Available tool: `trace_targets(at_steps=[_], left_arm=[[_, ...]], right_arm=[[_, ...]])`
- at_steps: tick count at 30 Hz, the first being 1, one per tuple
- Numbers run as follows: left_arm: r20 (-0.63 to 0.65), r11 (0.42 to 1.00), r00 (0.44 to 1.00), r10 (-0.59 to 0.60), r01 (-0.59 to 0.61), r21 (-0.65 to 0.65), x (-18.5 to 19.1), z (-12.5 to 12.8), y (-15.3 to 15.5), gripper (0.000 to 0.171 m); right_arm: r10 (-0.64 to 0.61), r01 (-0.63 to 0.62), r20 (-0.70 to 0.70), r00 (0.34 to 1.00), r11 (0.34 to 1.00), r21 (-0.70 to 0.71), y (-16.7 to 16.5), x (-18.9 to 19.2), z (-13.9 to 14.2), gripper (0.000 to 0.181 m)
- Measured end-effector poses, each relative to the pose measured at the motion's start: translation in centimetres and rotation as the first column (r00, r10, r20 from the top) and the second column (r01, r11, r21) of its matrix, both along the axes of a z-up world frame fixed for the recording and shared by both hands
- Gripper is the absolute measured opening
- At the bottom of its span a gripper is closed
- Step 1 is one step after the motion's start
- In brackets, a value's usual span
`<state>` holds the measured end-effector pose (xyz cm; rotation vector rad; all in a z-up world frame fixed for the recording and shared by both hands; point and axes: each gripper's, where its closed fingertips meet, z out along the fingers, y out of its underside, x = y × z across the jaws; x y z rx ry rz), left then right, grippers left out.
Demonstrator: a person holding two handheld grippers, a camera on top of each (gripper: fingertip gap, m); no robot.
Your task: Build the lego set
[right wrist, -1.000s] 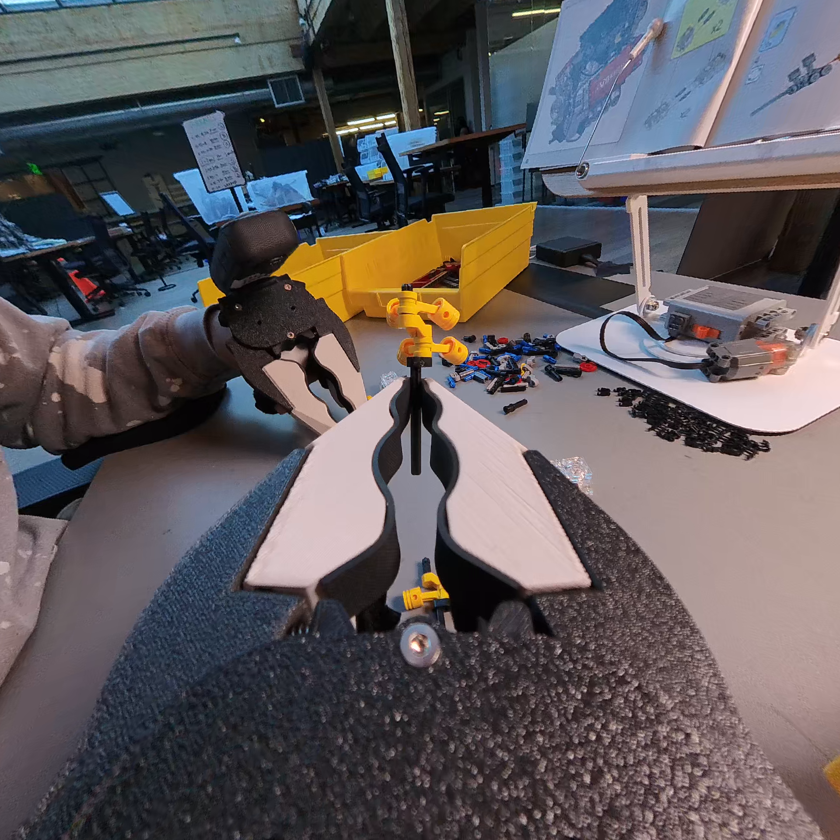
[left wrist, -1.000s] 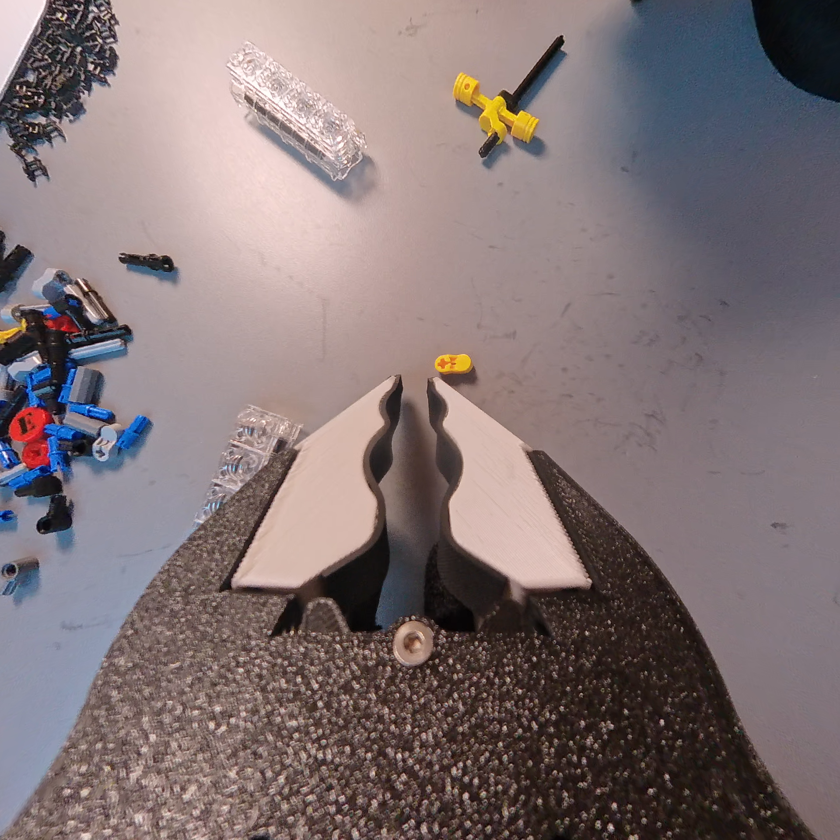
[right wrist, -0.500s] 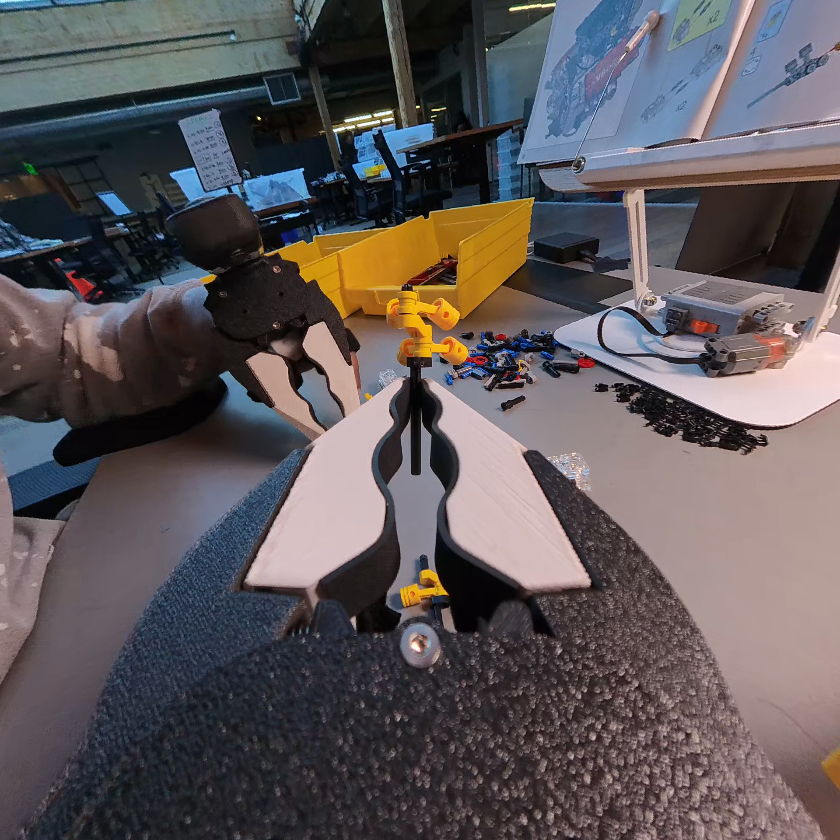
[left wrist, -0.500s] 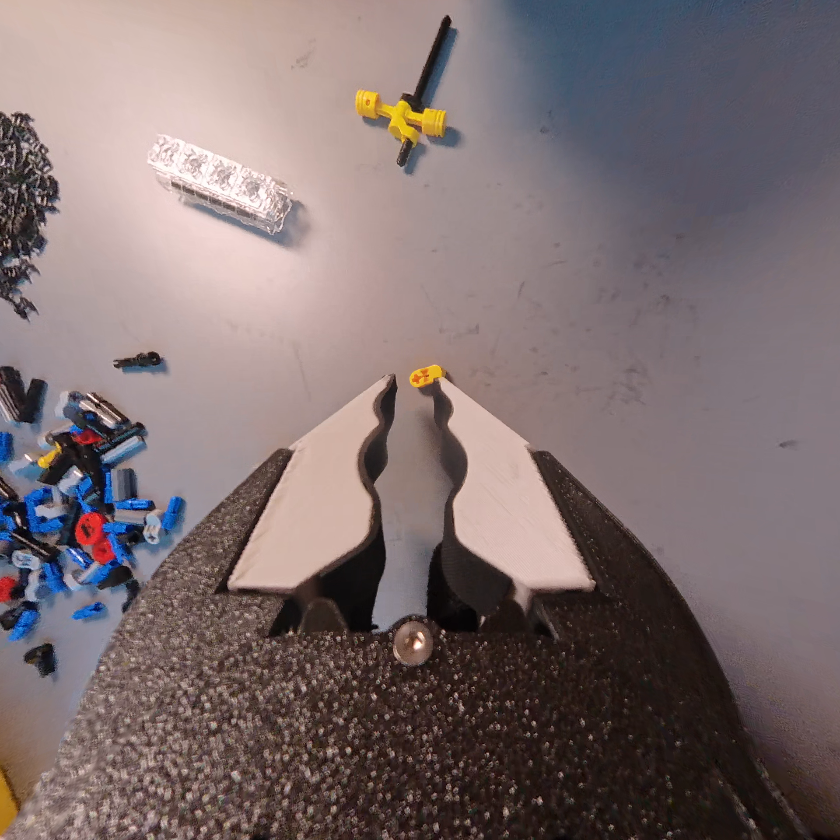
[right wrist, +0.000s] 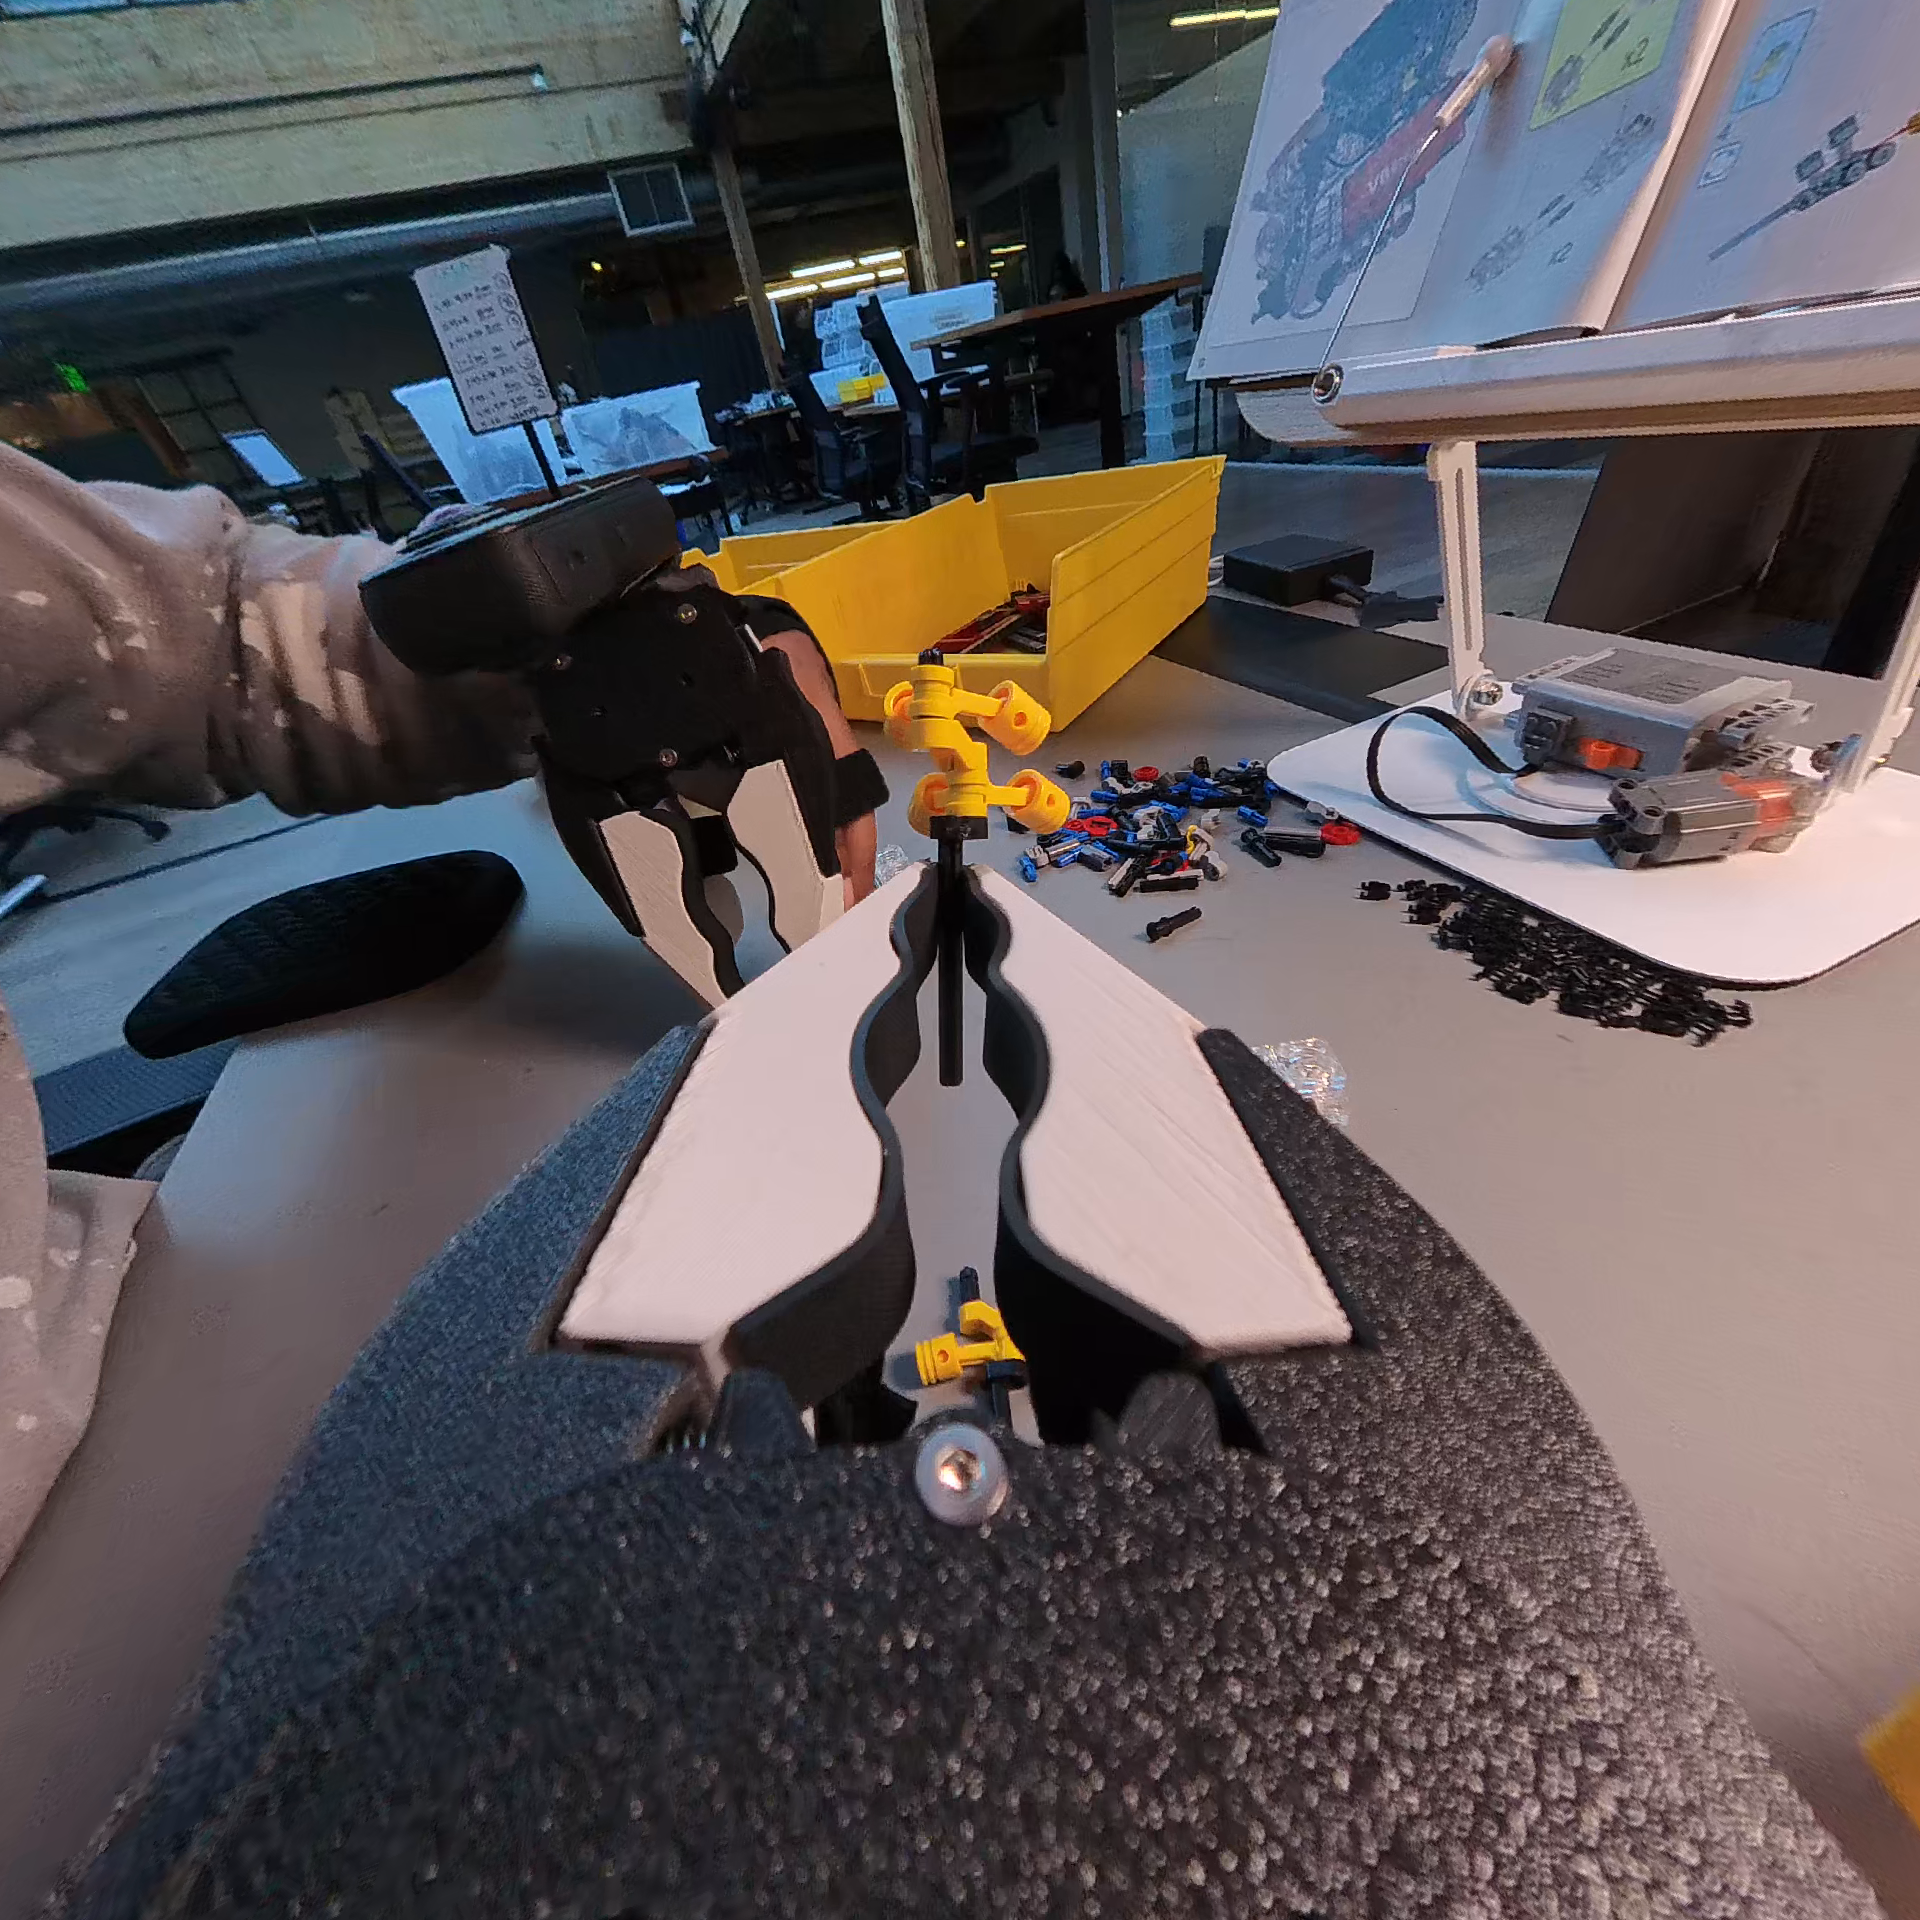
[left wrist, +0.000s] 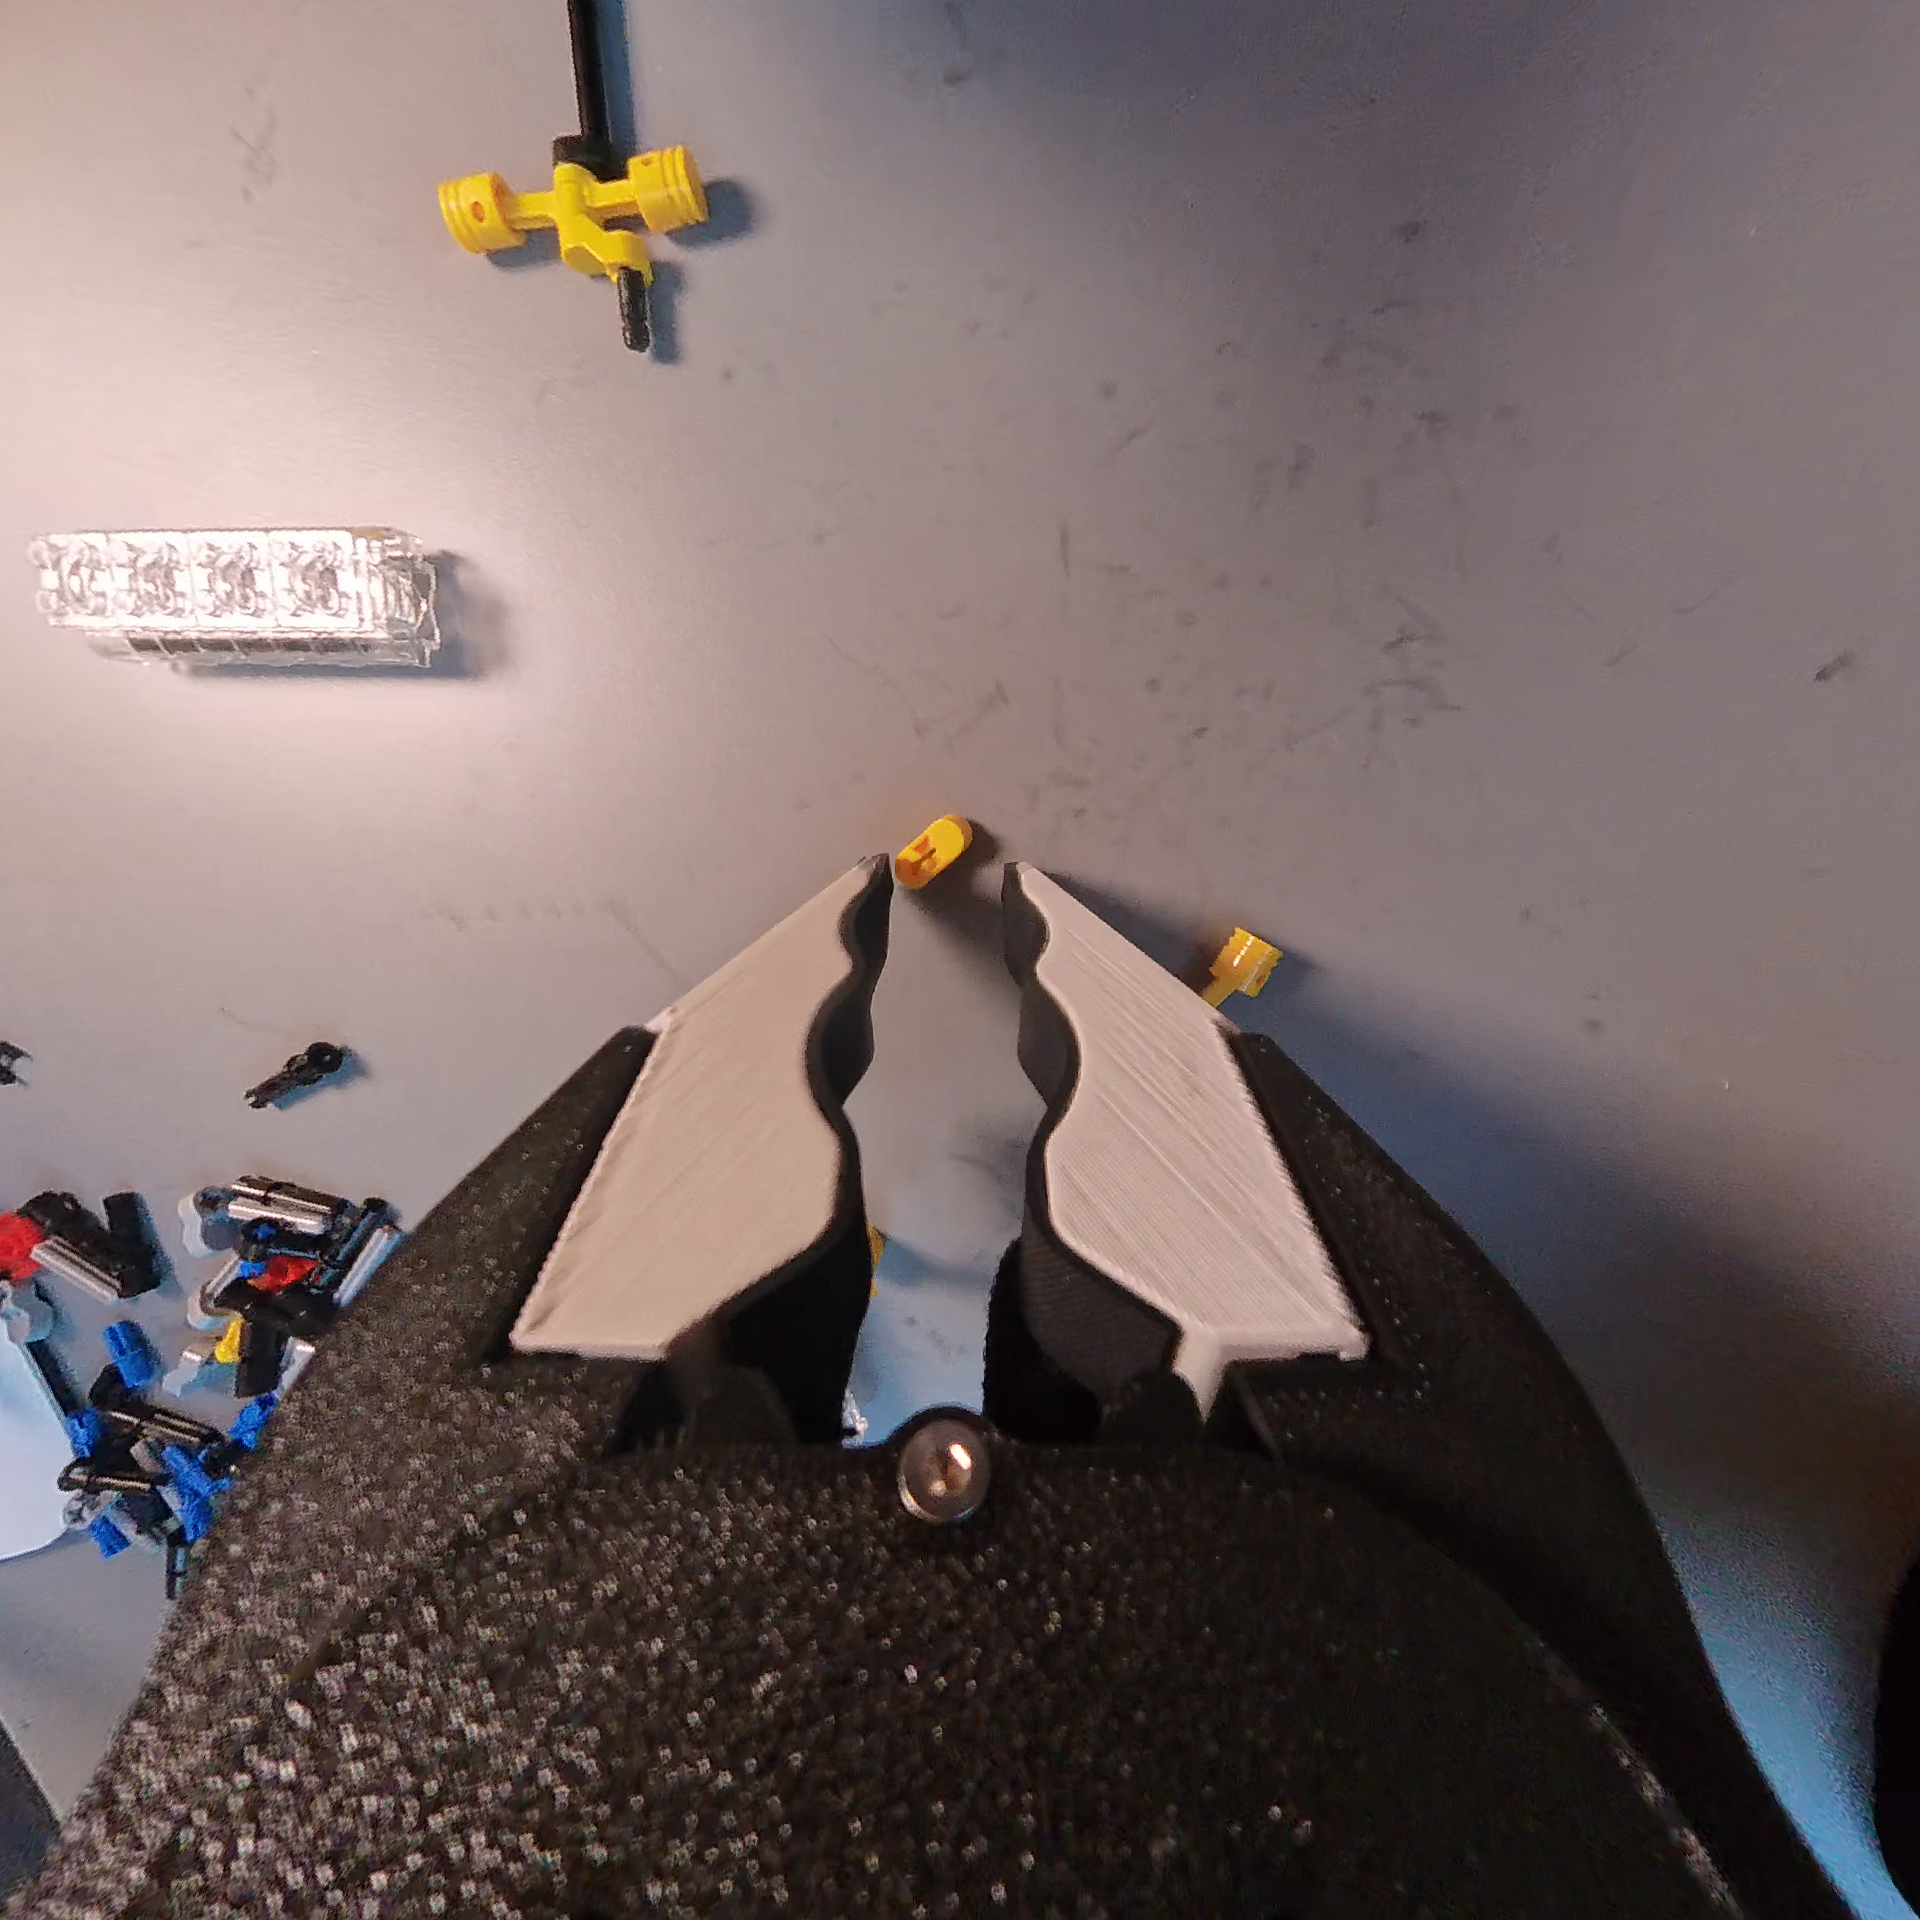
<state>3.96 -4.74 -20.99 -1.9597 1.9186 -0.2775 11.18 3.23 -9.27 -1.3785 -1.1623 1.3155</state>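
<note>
Left tongs (left wrist: 945, 878): I see them spread over the tabletop (left wrist: 1351, 520), small yellow connector (left wrist: 932, 852) just off their tips;
Right tongs (right wrist: 948, 883): pinching the black axle (right wrist: 948, 966), yellow piston assembly (right wrist: 971, 758) upright on top

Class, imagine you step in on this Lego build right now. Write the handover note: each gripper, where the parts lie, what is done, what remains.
Left gripper: open, low over the table, the small yellow connector at its fingertips, not gripped.
Right gripper: shut on the black axle, held upright with two yellow piston pairs on top.
A second yellow piston assembly, a clear block, a loose yellow piston and the mixed parts pile lie on the table.
Done: piston pairs mounted on the held axle.
Left: probably grasp the connector and join it; the rest is unbuilt.
</note>
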Motion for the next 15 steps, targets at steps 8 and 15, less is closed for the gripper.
trace_targets(at_steps=[8, 15], left_arm=[[0.002, 0.999, 0.999, -0.052, 0.052, 0.008, -0.5, 0.3, 0.2, 0.019], [-0.012, 0.988, 0.989, -0.149, 0.15, 0.028, 0.0, 0.6, 0.5, 0.011]], right_arm=[[0.043, -0.043, 0.005, 0.999, 0.999, 0.007, -0.9, -0.2, 0.0, 0.003], [0.083, -0.083, 0.034, 0.996, 0.997, 0.0, -1.6, -0.5, -0.6, 0.003]])
